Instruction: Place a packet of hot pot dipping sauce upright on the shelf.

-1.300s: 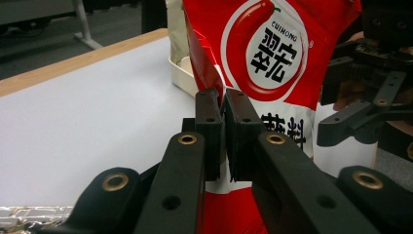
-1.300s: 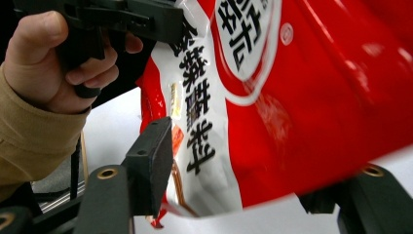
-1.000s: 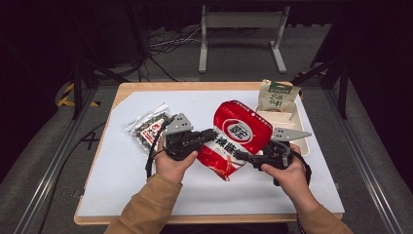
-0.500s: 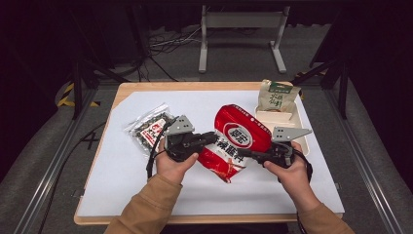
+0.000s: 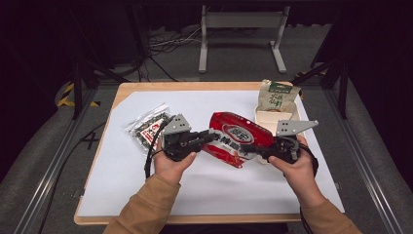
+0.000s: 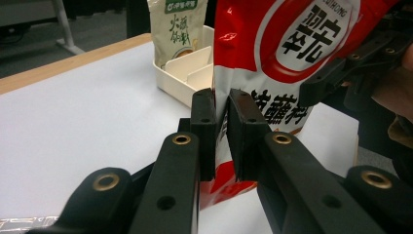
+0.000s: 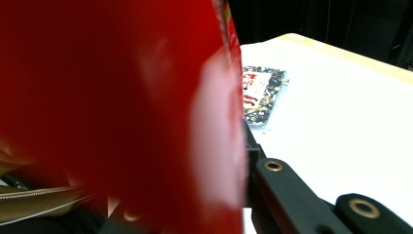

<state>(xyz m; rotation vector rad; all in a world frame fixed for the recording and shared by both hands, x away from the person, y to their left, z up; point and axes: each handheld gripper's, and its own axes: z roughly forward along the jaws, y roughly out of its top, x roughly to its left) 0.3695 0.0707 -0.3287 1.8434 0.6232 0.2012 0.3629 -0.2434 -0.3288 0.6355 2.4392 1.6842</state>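
Red snack bag (image 5: 234,139) lifted slightly, tilted flatter between left gripper (image 5: 210,139) and right gripper (image 5: 249,148).

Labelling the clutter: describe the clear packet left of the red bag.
On the white mat, look left of the left gripper and the red bag. The clear packet lies flat there, with dark contents and a red-white label; the green-topped pouch stands far right.

My two grippers and the things on the table

I hold the big snack bag (image 5: 235,139) up in the middle, between my left gripper (image 5: 208,139) and my right gripper (image 5: 249,147). The small clear packet (image 5: 147,127) lies on the table (image 5: 122,204) to the left. Behind on the right, a pouch (image 5: 277,96) stands in the tray (image 5: 274,117).
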